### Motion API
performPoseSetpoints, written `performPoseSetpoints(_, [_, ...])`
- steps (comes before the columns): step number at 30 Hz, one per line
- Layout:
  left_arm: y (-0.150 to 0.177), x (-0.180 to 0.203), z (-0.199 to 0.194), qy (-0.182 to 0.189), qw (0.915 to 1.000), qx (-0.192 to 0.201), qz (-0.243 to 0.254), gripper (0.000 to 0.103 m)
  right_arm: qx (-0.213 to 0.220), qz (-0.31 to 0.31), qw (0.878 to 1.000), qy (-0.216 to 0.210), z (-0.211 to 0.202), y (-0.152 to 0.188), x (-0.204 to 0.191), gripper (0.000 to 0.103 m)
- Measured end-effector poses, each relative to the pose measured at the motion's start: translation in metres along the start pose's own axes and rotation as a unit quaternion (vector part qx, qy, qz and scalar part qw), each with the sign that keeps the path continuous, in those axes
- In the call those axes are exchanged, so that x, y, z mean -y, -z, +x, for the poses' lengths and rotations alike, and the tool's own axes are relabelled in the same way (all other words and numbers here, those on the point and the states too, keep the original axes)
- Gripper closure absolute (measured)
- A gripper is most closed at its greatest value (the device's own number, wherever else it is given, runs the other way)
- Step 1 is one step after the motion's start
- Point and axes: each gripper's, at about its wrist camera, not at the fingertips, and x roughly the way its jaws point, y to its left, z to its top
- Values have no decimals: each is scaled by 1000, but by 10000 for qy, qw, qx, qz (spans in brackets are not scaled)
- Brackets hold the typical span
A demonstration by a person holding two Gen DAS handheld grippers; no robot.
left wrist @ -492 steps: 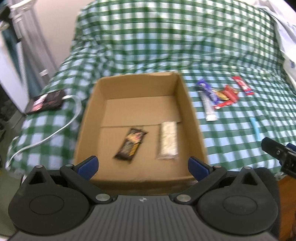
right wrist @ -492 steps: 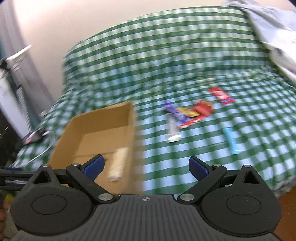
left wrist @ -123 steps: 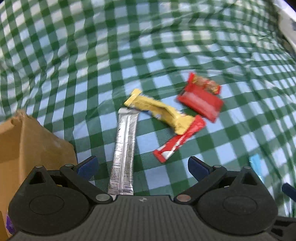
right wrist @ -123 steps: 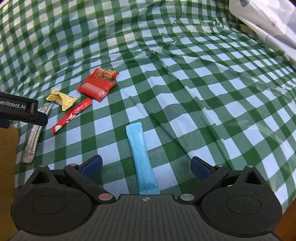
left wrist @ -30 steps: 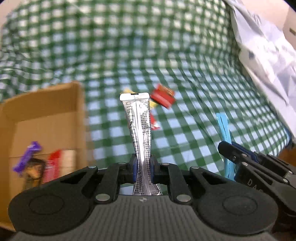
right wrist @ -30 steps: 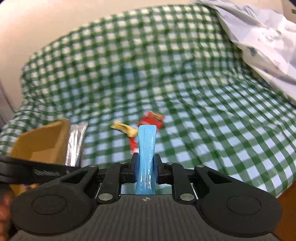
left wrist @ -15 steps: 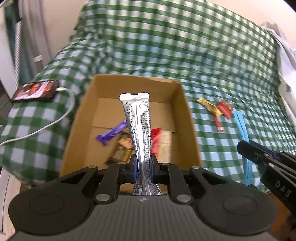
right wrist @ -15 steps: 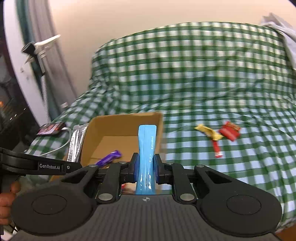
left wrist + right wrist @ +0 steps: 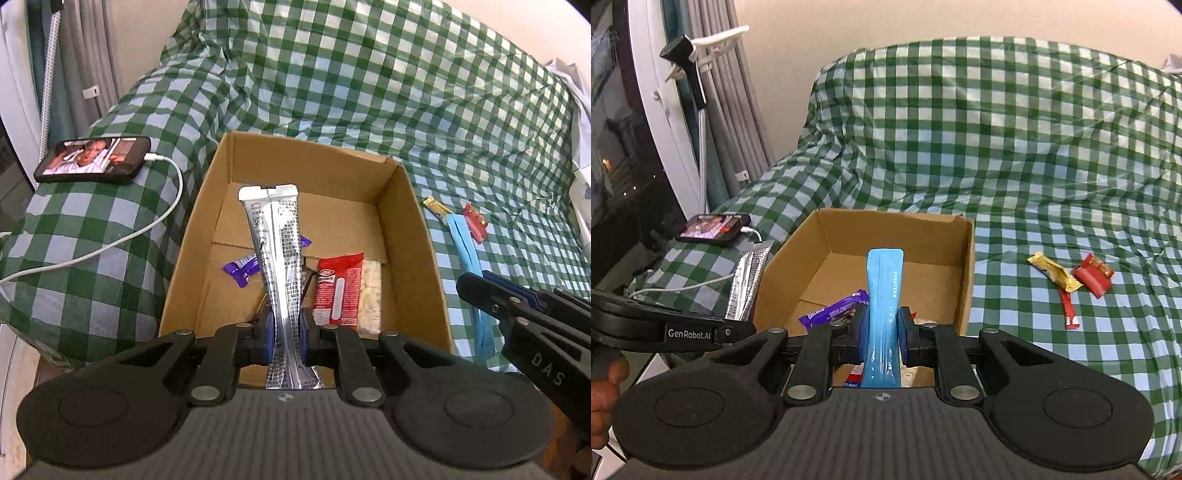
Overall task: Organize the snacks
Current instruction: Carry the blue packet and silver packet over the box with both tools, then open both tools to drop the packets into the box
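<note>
Both carrying. Left gripper (image 9: 284, 334) is clamped on the silver stick pack (image 9: 279, 258), pinched near its lower end, the rest standing up over the cardboard box (image 9: 417, 236). Right gripper (image 9: 883, 338) is clamped the same way on the blue stick pack (image 9: 885, 291), low on its length, the top end free above the box's near edge.

The box sits on the green checked bed cover (image 9: 997, 147), toward its left edge. Inside: purple bar (image 9: 242, 268), red wrapper (image 9: 338, 291), pale bar (image 9: 371, 295) along the right wall. Loose on the cover to the right of the box: yellow wrapper (image 9: 1054, 275), red pack (image 9: 1091, 278), thin red stick (image 9: 1069, 310).

Handling guess: both packs look light and floppy, film smooth and likely slick, so the free end will sag or swing (the silver one already narrows at the pinch). A grip nearer the middle would steady them. Low fragility, so dropping them into the box should be fine.
</note>
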Motion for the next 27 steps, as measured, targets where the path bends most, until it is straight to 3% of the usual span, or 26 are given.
performPoseSetpoints(17, [-16, -4, 66, -108, 9990, -405, 134, 88, -558, 78, 9984, 49, 68, -1, 2, 86])
performPoseSetpoints(27, [-25, 2, 89, -170, 9983, -502, 249, 88, -628, 123, 9978, 145, 91, -4, 7, 86])
